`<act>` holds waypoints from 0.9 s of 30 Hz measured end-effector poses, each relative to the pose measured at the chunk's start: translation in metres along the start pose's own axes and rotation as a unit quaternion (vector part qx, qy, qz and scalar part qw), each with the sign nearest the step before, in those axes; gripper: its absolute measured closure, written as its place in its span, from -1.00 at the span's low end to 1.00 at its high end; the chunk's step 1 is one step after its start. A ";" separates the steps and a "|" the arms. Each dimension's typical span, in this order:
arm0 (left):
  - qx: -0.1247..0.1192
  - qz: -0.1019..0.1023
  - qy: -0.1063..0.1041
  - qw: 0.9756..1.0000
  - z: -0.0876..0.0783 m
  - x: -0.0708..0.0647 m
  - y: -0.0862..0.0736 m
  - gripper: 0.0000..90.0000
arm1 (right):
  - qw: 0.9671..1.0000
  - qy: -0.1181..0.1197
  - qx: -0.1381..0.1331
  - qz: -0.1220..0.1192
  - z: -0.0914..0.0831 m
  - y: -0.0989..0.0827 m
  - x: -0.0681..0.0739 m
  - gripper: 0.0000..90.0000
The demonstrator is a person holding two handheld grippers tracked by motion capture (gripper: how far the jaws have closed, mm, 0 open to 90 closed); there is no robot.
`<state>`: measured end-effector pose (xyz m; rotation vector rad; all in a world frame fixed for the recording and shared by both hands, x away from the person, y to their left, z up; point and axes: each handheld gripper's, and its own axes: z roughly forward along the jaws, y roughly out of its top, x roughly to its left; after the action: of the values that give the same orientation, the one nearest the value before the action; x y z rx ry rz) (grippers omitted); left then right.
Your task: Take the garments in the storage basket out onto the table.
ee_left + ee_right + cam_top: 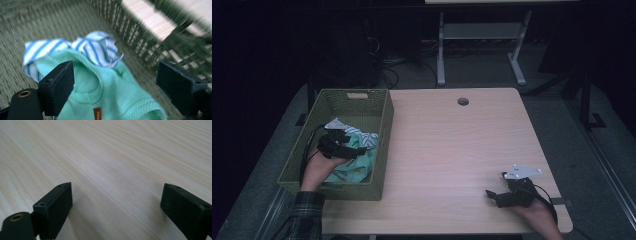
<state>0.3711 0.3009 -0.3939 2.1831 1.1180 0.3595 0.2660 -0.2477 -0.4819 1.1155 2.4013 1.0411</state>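
My left gripper (113, 85) hangs with jaws spread wide over the mint green garment (105, 100) lying in the woven basket (382, 125) at nine o'clock on the table (462, 150). It looks soft, light and floppy, so I'd pinch a bunched fold near the collar. My right gripper (493, 196) rests wide apart and empty at five o'clock.

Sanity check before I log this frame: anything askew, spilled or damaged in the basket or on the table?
Nothing stands out. The mint green garment and striped cloth lie crumpled inside the green woven basket, none hanging over the rim. The left gripper hovers open over them; the right gripper sits open over the bare table.
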 end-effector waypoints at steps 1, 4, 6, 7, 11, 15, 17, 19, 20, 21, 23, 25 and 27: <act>0.000 0.000 0.000 1.000 0.000 0.000 0.000 -0.68 | 1.000 0.000 0.000 0.000 0.000 0.000 0.000 -0.78; 0.029 0.011 0.011 0.999 0.009 -0.003 0.000 -0.66 | 1.000 0.000 0.000 0.000 0.000 0.000 0.000 -0.78; 0.043 0.017 0.012 0.999 0.012 -0.005 0.000 -0.64 | 1.000 0.000 0.000 0.000 0.000 0.000 0.000 -0.77; 0.043 0.017 0.012 0.999 0.012 -0.005 0.000 -0.64 | 1.000 0.000 0.000 0.000 0.000 0.000 0.000 -0.77; 0.071 0.026 0.021 0.997 0.020 -0.007 -0.001 -0.64 | 1.000 0.000 0.000 0.000 0.000 0.000 0.000 -0.77; 0.094 0.035 0.025 0.995 0.025 -0.008 -0.002 -0.63 | 1.000 0.001 0.000 0.001 0.000 0.000 0.000 -0.77; 0.102 0.030 0.021 0.994 0.028 -0.009 -0.003 -0.63 | 1.000 0.001 0.000 0.001 0.000 0.000 0.000 -0.77; 0.113 0.027 0.019 0.993 0.030 -0.009 -0.003 -0.63 | 1.000 0.001 0.000 0.001 0.000 0.000 0.000 -0.77; 0.116 0.024 0.014 0.993 0.031 -0.009 -0.003 -0.63 | 1.000 0.001 0.000 0.000 0.000 0.000 0.000 -0.77; 0.122 0.020 0.012 0.992 0.033 -0.008 -0.004 -0.63 | 1.000 0.001 0.000 0.000 0.000 0.000 0.000 -0.77; 0.134 0.017 0.008 0.991 0.034 -0.007 -0.004 -0.63 | 1.000 0.001 -0.001 0.002 0.000 0.000 0.000 -0.77; 0.148 0.013 0.009 0.989 0.037 -0.007 -0.005 -0.61 | 1.000 0.001 -0.001 0.002 0.000 0.000 0.001 -0.77; 0.157 0.011 0.008 0.988 0.038 -0.006 -0.005 -0.54 | 1.000 0.001 -0.001 0.002 0.000 0.000 0.001 -0.77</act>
<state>0.3834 0.2820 -0.4259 2.4706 1.2283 0.2207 0.2656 -0.2473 -0.4818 1.1192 2.4004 1.0452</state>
